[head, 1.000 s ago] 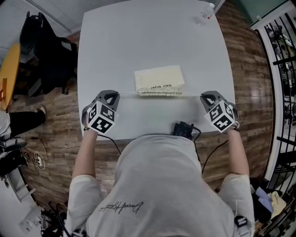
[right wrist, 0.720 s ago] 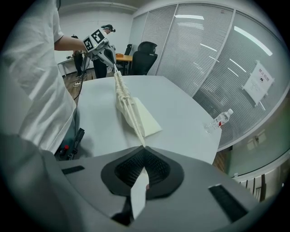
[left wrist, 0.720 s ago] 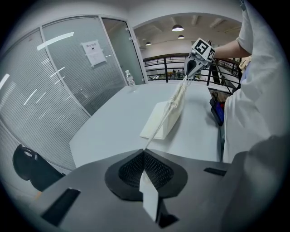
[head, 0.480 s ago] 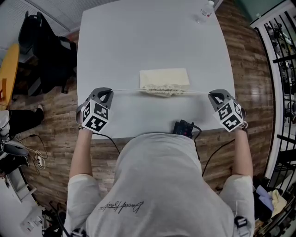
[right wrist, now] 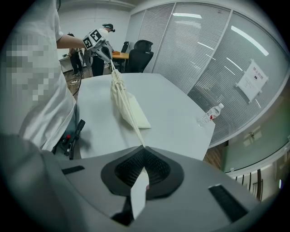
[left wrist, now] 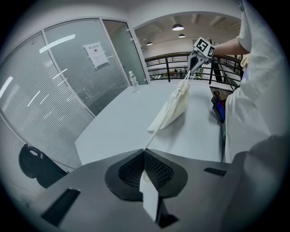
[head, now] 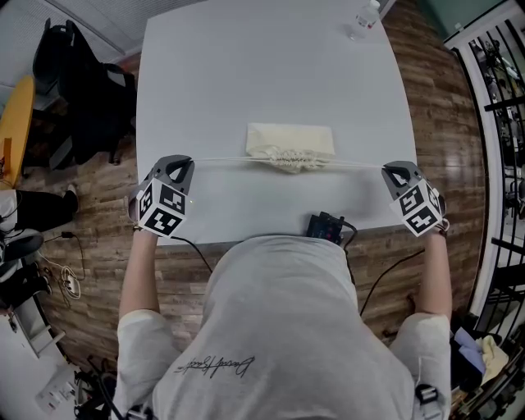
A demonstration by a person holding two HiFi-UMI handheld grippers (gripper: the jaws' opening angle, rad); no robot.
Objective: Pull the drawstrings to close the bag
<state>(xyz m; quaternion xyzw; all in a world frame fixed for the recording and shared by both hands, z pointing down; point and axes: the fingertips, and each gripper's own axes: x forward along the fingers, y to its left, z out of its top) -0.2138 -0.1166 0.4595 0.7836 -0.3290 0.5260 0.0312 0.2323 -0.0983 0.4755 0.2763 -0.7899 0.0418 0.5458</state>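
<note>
Drawstrings (head: 217, 159) are clamped taut in the fingers of left gripper (head: 182, 163) and right gripper (head: 395, 171), judged the right hold on the soft, light bag (head: 291, 138) between them.

Table (head: 246, 66): one, square top with rounded corners, plain pale grey-white surface, standing on a wood-plank floor (head: 435, 123).

Items on the top:
- Bag (head: 291, 139): cream cloth, about mid-table and slightly toward the near half; its puckered, gathered mouth faces the near edge. Thin pale drawstrings (head: 221, 159) run out from the mouth to left and right in a straight line.
- Water bottle (head: 367, 20): clear plastic, upright, near the far right corner, well apart from the bag.
- Black device (head: 326, 227): small, with cables, at the near edge, right of middle.
</note>
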